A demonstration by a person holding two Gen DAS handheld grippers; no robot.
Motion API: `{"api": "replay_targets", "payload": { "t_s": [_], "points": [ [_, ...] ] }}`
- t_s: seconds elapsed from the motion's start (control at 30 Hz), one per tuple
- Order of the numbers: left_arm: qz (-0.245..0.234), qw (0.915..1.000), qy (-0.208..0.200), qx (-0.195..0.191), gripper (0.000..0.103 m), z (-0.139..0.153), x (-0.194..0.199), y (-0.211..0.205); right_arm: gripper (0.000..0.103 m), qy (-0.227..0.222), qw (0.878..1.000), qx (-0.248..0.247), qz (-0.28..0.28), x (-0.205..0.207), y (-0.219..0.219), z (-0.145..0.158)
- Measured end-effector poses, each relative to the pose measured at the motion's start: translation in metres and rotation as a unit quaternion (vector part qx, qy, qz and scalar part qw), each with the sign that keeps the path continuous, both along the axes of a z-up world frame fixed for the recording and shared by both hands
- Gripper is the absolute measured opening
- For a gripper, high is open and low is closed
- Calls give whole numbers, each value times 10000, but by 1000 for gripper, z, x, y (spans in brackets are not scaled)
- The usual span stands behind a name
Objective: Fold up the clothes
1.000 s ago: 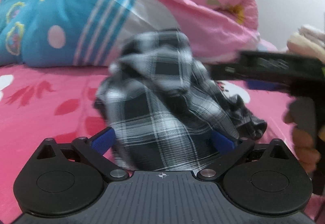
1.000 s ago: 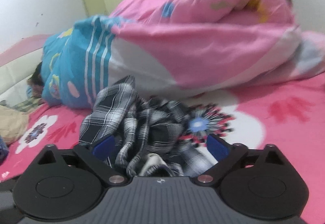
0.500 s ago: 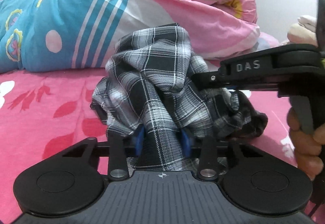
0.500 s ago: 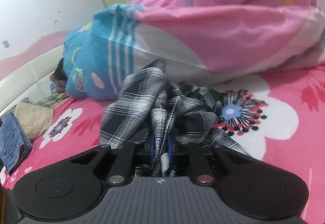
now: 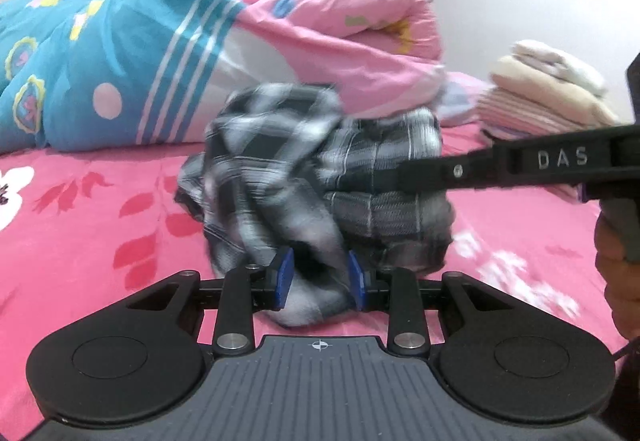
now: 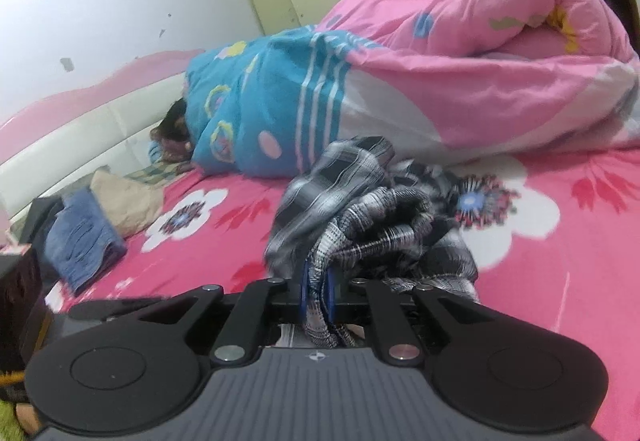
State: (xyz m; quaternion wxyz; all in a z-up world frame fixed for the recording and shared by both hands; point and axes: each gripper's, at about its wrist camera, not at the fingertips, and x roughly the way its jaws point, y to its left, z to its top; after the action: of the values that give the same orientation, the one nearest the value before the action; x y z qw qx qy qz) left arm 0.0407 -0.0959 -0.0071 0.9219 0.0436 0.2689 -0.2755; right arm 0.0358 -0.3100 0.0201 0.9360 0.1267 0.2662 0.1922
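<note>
Both tongs, the left gripper (image 5: 319, 278) and right gripper (image 6: 316, 295), have just closed on the crumpled plaid shirt (image 5: 320, 177) bunched ahead; soft, light, floppy, best held by edges.

I count two hand-held grippers, my left (image 5: 320, 281) and my right (image 6: 316, 293). There is one plaid shirt (image 5: 304, 169) between them. One rolled quilt (image 6: 400, 81) lies on the one bed (image 5: 100, 225). One stack of folded clothes (image 5: 548, 97) sits at one side, one blue garment (image 6: 84, 237) and one tan one (image 6: 124, 201) at the other.
</note>
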Motion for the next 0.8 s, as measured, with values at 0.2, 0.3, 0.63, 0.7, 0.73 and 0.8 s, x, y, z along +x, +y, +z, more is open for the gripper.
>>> {"api": "replay_targets", "payload": {
  "t_s": [0.2,0.3,0.63,0.7,0.73,0.8],
  "points": [
    [-194,9996,-201,71,32,-3,-21,11,8,407,9991,33,-103,-40,4,-23],
    [-164,9998,-79,34,35,-7,-14,17,8,714,9971,114,-229,-48,4,-41],
    [4,9992,28,395,45,-35,11,10,10,878,9955,-43,-345,-70,0,-37],
    [51,9990,170,421,45,-43,15,13,10,842,9957,-59,-379,-74,-7,-29],
    [90,9988,233,420,45,-45,18,15,11,756,9962,-50,-426,-76,-12,-24],
    [161,9986,330,387,45,-48,22,19,15,547,9970,-5,-556,-79,-21,-13]
  ]
}}
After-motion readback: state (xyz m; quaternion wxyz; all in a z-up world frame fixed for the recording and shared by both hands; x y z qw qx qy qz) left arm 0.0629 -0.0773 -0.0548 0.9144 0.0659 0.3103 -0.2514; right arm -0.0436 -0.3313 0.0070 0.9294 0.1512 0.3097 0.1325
